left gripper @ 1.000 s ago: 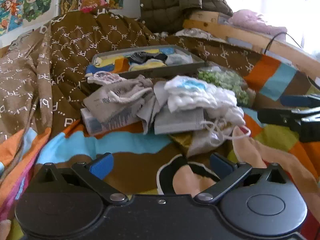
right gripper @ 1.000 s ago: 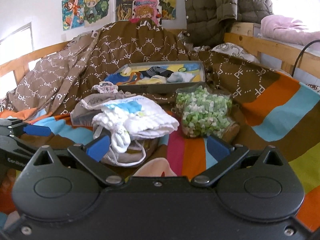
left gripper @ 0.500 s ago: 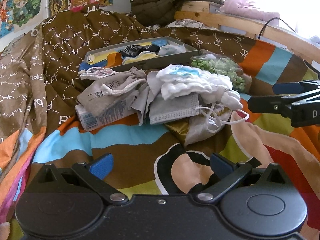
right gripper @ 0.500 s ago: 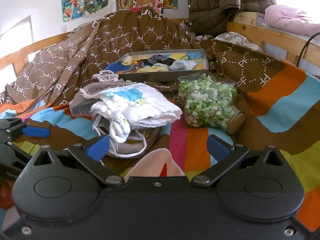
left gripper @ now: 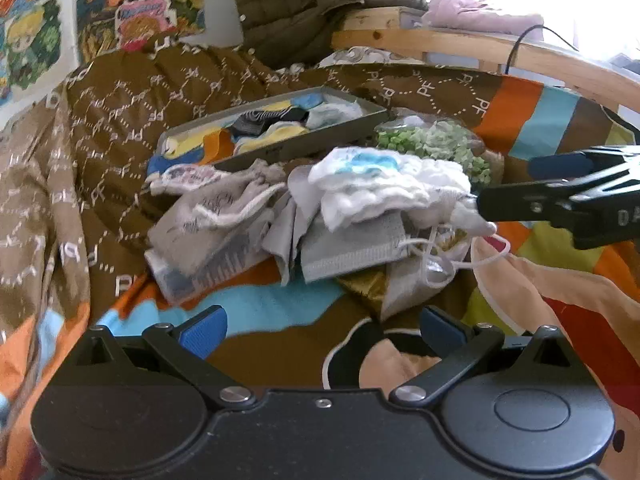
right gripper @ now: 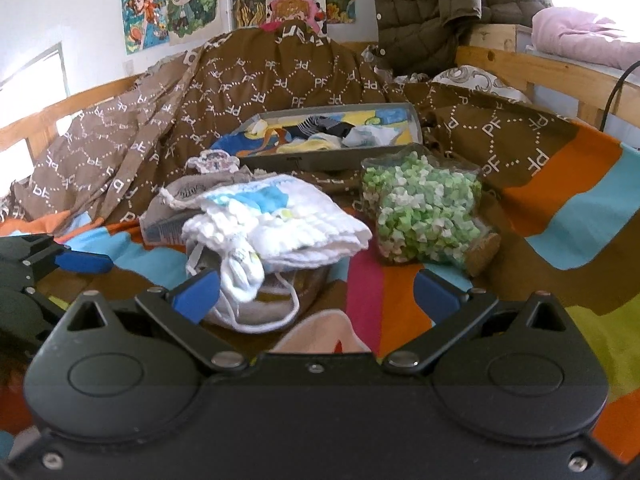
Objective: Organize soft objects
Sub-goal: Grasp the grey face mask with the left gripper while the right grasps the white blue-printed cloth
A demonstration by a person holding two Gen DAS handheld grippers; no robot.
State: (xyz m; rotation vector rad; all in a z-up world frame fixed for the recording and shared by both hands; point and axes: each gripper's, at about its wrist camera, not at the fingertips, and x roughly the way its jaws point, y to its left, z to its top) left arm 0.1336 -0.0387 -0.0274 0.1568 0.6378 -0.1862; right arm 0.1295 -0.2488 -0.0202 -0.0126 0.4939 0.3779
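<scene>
We see both grippers low over the bed, facing the pile of soft things at frame centre.

Left gripper: fingers spread wide, nothing between them, sitting at the bottom of the left wrist view over the striped bedspread. Right gripper: also spread apart and empty at the bottom of its own view; its left blue pad sits just in front of the pile's near edge, contact unclear. In the left wrist view the right gripper comes in from the right edge, its tip right beside the pile.

Pile contents, centre of both views:
- white folded cloth with blue print on top
- grey face mask under it, white ear loops trailing onto the bedspread
- grey drawstring pouch to the left, lying on a small box

Grey tray sits behind the pile, upper centre, already holding socks and small cloths in blue, yellow, black and white. Clear bag of green and white pieces lies right of the pile, just in front of the tray.

Brown patterned quilt is bunched up behind the tray. Puffer jacket hangs at upper right, cartoon posters on the wall at upper left.
</scene>
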